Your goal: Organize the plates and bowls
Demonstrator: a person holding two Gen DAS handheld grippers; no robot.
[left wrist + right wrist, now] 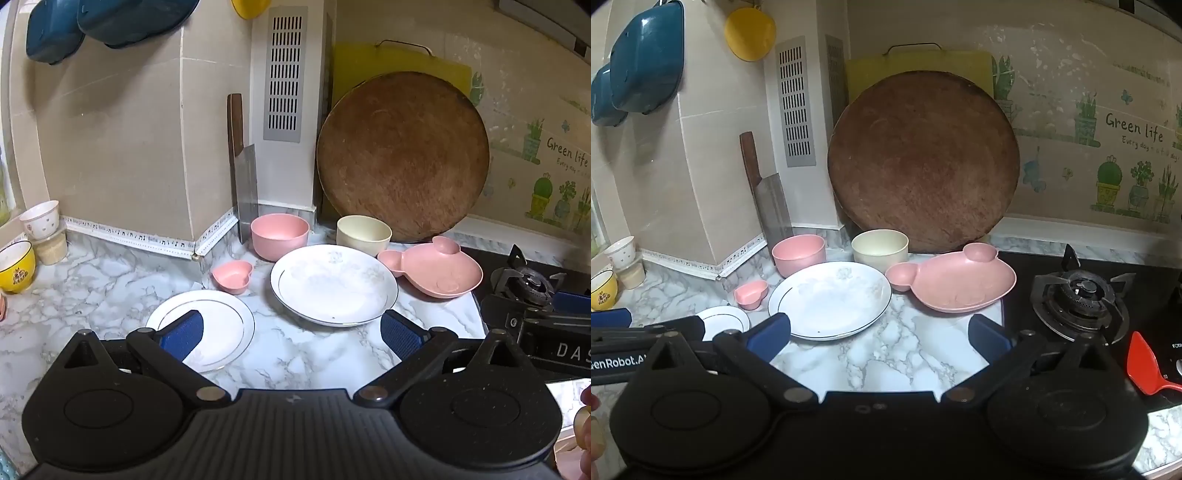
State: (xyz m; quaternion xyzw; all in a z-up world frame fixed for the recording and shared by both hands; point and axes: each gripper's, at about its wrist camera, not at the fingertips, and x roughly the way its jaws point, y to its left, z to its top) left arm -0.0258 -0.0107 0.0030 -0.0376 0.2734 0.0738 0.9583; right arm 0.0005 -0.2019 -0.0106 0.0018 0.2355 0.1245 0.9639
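On the marble counter [110,273], a large white plate [334,284] with a thin dark rim sits between a smaller white plate [225,325] and a pink bear-shaped dish [436,271]. Behind stand a pink bowl [279,236] and a cream bowl [364,235]. The left gripper [291,334] and right gripper [879,338] both hover spread wide, empty.

cleaver [246,192], round chopping board [402,157], gas burner [1080,295]

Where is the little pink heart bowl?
In both views the heart bowl sits left on the counter, between the small white plate and the round pink bowl.
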